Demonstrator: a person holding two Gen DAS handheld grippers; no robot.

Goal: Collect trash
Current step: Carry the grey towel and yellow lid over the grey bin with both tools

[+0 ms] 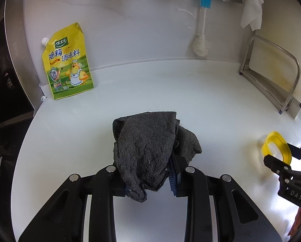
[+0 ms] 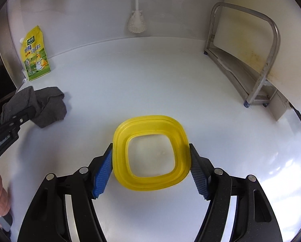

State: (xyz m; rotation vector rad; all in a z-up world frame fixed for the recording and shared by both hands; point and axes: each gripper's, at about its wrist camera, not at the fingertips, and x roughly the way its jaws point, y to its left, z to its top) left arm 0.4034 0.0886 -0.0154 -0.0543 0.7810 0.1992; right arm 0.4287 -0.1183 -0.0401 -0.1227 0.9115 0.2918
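Right wrist view puts the yellow lid [image 2: 151,153] at lower centre of the frame, lying flat on the white counter [image 2: 150,84], squarely between the two pads of our right gripper [image 2: 151,169]. The blue pad [image 2: 102,174] sits against the lid's left edge and the dark pad against its right edge, so the jaws stand wide and appear to be pinching the lid across its width; whether it has left the counter we cannot tell. The lid is nearly square, with no real long axis, and most of it reaches away from us toward the top of the frame. We judge the right hand to be the one for this piece.

Our left gripper [image 1: 148,173], at bottom centre of the left wrist view, is clamped on a gray rag [image 1: 148,151] that bunches over the jaws and hides their tips. A yellow seasoning pouch [image 1: 67,62] leans against the wall at upper left, well apart from both grippers, nearer the left one.

No trash bin shows in either view. The lid's clear middle makes it hard to say whether anything lies inside it. A dish brush [image 1: 200,46] hangs at top centre.
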